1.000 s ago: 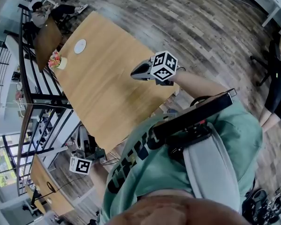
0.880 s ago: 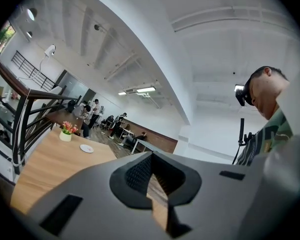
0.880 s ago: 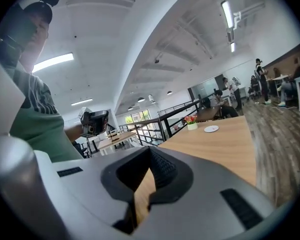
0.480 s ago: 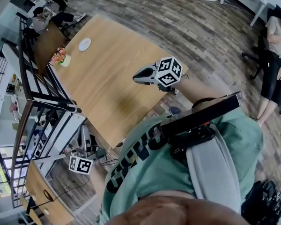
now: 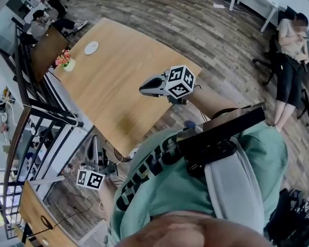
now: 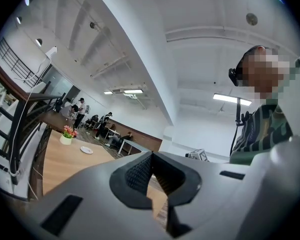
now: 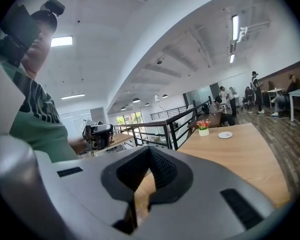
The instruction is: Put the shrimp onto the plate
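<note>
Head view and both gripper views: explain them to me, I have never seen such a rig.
No robot here: a person holds a two-jaw gripper in each hand. The head view looks down from the person's head: the right gripper hangs over the wooden table, the left gripper low beside it. The other two cameras ride on the grippers and look along their jaws. Both pairs of jaws are shut, nothing between them. At the table's far end stand a small white plate and a pot of flowers. No shrimp shows.
</note>
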`<state>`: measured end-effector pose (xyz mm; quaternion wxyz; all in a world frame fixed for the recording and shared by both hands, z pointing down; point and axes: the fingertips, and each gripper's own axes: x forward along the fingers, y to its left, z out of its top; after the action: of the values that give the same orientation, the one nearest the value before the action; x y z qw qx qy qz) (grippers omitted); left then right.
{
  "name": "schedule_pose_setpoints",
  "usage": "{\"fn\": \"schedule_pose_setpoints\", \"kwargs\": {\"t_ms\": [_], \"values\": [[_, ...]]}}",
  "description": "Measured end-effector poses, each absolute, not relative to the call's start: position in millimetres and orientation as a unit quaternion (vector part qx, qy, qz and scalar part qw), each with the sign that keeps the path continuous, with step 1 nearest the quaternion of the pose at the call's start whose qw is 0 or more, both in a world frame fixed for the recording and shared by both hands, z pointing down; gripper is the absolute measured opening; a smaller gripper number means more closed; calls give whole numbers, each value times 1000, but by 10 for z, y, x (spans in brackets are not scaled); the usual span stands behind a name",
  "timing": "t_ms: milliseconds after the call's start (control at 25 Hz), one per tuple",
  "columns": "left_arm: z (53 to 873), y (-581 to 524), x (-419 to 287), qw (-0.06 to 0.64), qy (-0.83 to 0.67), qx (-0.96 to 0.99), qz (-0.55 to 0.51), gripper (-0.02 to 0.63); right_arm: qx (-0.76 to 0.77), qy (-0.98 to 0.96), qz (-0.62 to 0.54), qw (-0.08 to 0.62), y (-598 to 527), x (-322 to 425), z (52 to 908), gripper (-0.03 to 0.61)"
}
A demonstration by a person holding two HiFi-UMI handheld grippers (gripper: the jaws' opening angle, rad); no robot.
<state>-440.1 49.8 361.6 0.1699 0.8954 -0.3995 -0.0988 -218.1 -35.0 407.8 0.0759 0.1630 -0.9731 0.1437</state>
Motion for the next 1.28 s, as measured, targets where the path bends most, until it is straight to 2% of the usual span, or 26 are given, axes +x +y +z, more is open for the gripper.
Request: {"fn": "schedule_pose_setpoints", "kwargs": {"t_ms": [360,600,840,1280], "values": [[3498,518,-4021,151,-429,885,-97,-8,141,-982,117,54,-445,-1743,3822,9],[3630,315,-3160,187,-417,882,-118,-8,124,-982,130,53,-525,-1058,3892,9],[3614,219,-2535,185,-395,895,-95,-8,128,-983,120,56,-560,-641,3983,7],[3595,240,-2724,178,-406,891,-98,-8,129,-985,106,54,-571,-753,3986,8]]}}
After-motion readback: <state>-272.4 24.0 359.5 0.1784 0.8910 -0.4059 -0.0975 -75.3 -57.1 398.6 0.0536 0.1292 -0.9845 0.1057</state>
